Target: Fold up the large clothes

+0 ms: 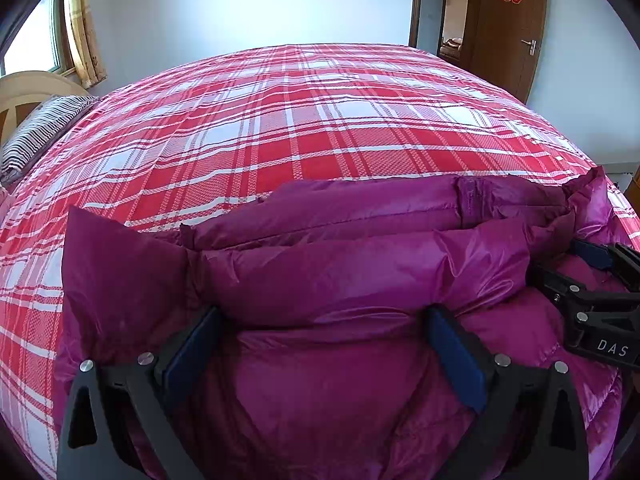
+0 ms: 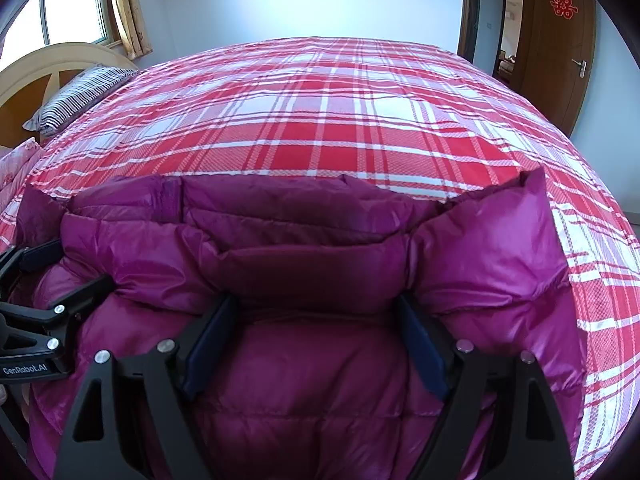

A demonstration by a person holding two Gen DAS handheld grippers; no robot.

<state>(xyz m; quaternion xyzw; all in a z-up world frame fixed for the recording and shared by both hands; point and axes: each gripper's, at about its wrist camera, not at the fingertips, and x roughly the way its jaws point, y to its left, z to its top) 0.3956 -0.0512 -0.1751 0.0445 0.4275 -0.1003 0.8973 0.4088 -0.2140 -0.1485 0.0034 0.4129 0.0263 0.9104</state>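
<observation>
A shiny magenta puffer jacket (image 1: 360, 272) lies bunched on the near side of the bed, also filling the lower right wrist view (image 2: 304, 264). My left gripper (image 1: 324, 316) has its fingers spread wide, with a thick padded fold of the jacket between them. My right gripper (image 2: 316, 300) stands the same way on the jacket's other side, jaws wide around a padded fold. The right gripper also shows at the right edge of the left wrist view (image 1: 588, 280), and the left gripper at the left edge of the right wrist view (image 2: 60, 268).
The bed has a red and white plaid cover (image 1: 320, 120) stretching far ahead. A striped pillow (image 1: 40, 128) lies by the wooden headboard (image 2: 44, 68) at the left. A window with curtains is at the back left, a brown door (image 1: 508, 28) at the back right.
</observation>
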